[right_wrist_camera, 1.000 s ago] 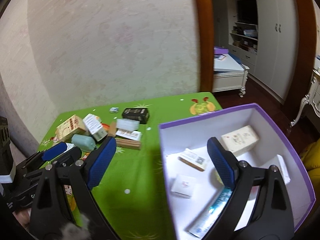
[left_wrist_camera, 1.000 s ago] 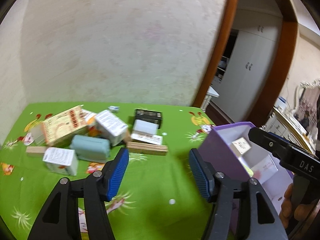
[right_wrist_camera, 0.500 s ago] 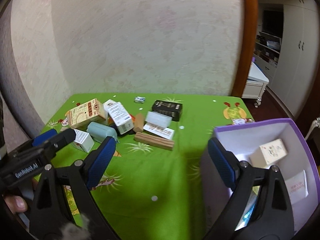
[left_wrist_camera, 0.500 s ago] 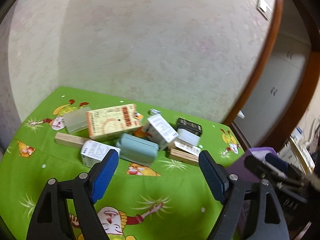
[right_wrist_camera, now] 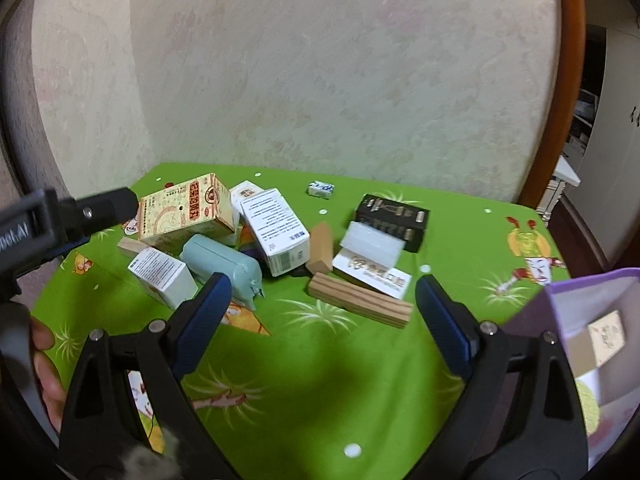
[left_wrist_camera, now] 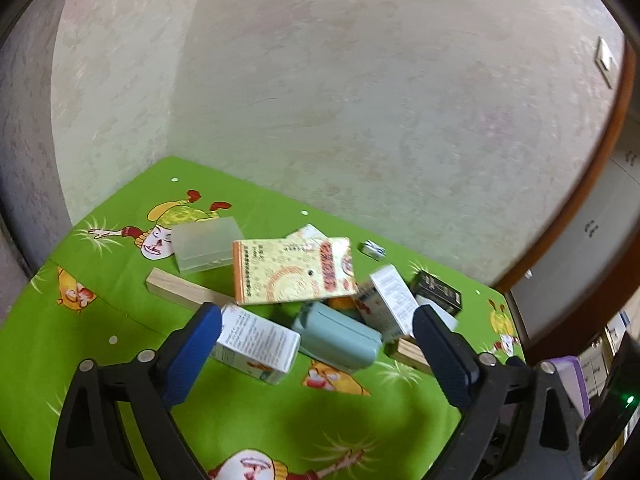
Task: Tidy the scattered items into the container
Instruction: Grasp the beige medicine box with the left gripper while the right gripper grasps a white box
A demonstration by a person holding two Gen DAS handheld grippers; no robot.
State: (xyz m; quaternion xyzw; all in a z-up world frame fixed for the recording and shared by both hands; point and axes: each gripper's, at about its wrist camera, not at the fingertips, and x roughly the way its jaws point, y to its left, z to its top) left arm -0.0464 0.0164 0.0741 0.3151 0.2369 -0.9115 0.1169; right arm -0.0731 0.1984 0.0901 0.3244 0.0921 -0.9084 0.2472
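Swung away from the purple cardboard container point(right_wrist_camera: 560, 304) since a second ago: then filling the right wrist view, now only a corner at the right edge, with a small cream box point(right_wrist_camera: 608, 336) inside. Pile of scattered items closer and more central in both views than half a second ago.

Green cartoon-printed tablecloth point(left_wrist_camera: 100, 312) over the table, set against a pale patterned wall point(left_wrist_camera: 360, 100), with a brown wooden door frame point(right_wrist_camera: 568, 80) to the right and white cupboards beyond.

Left gripper point(left_wrist_camera: 316, 344) empty, blue pads wide apart, hovering above the cloth. Between its tips in that view: a white printed carton point(left_wrist_camera: 260, 344) just beside the left pad, a pale teal rounded case point(left_wrist_camera: 336, 336) touching it on the right, and above those a yellow-orange medicine box point(left_wrist_camera: 292, 272) leaning on the heap. Farther back, a frosted translucent plastic box point(left_wrist_camera: 204, 248), a light wooden block point(left_wrist_camera: 180, 292) partly under the carton, a tall white labelled box point(left_wrist_camera: 392, 304), a black box point(left_wrist_camera: 436, 292) and a small blue-white wrapped sweet point(left_wrist_camera: 372, 250).

Right gripper point(right_wrist_camera: 320, 312) likewise empty with jaws spread, above the cloth. A striped wooden block point(right_wrist_camera: 360, 300) between the pads, lying flat, with a white flat packet point(right_wrist_camera: 372, 268) touching its far edge. Container well to the right of the pile, outside the right pad.
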